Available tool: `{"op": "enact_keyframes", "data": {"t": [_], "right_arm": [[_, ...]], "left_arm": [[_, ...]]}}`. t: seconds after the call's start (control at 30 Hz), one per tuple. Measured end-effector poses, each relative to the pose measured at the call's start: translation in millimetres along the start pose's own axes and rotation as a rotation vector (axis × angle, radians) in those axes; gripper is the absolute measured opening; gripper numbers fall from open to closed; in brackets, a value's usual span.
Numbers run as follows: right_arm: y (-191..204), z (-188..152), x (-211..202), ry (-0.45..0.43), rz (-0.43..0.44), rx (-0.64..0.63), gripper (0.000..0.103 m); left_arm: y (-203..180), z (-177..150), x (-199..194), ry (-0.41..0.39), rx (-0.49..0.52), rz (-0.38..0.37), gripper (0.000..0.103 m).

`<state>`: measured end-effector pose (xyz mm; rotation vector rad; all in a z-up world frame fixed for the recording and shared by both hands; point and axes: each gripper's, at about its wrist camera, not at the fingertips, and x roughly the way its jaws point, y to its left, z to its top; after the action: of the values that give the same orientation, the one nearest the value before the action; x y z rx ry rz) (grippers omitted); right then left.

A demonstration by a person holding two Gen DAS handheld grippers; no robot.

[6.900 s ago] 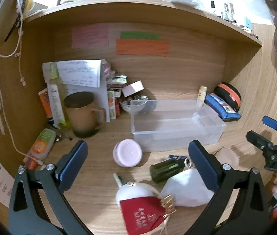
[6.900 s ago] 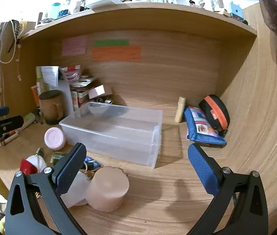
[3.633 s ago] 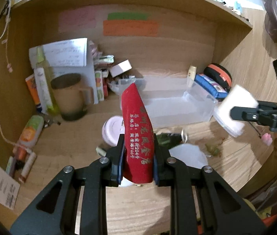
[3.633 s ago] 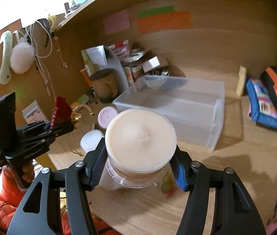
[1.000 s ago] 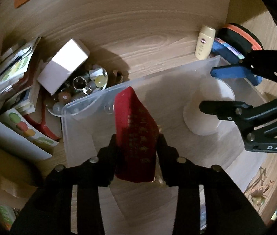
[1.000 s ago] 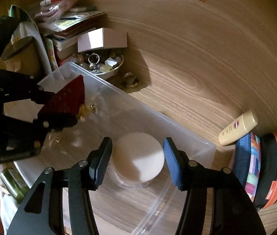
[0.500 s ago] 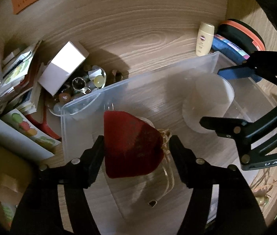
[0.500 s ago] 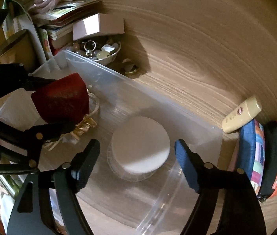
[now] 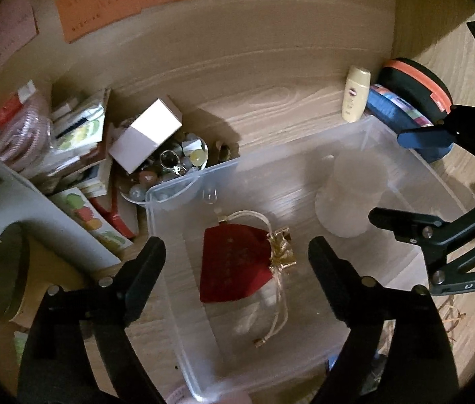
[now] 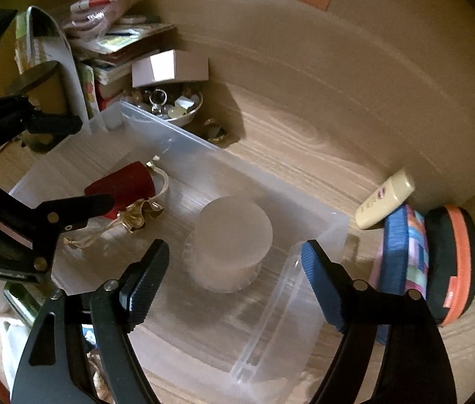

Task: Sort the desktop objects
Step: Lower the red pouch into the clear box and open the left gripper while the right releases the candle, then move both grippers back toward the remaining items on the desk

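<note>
Both items are being released into the clear plastic storage bin (image 9: 402, 181) on the wooden tabletop (image 9: 271, 101). The left gripper (image 9: 237, 252), jaws just opening, is being held wide above the red fabric drawstring pouch (image 9: 234, 262), nothing gripped. The pouch is lying flat near the bin's left wall, long axis running front to back, gold-tied neck toward the right. The right gripper (image 10: 234, 256) is likewise spread wide, clear of the white cylindrical jar (image 10: 229, 239) standing upright near the right wall. Both should be lifted straight up, avoiding bin walls.
</note>
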<state>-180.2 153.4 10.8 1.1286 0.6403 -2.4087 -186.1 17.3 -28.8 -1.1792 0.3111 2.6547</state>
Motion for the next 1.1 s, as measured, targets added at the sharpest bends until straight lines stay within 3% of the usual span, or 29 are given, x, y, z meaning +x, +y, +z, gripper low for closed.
{"op": "enact_keyframes", "data": {"t": [0.4,0.87,1.0,1.1], "right_arm": [[8.6,-14.5,-36.7,-0.068,-0.031,-0.015,0.079],[10.5,-48.1,-86.8,-0.191,0.009,0.031,0.079],[11.3,-57.8,-96.9,-0.213,0.013,0.048,0.081],[11.2,-66.3,-104.9,-0.237,0.001,0.063,0.089]], "left_arm": [[-5.7,-11.6,-39.4,-0.063,0.005,0.036,0.092],[-0.8,-41.5,-100.5,-0.186,-0.072,0.074,0.098],[3.9,-52.4,-112.1,-0.203,-0.107,0.088,0.098],[7.9,-59.2,-120.2,-0.223,-0.134,0.095,0.1]]}}
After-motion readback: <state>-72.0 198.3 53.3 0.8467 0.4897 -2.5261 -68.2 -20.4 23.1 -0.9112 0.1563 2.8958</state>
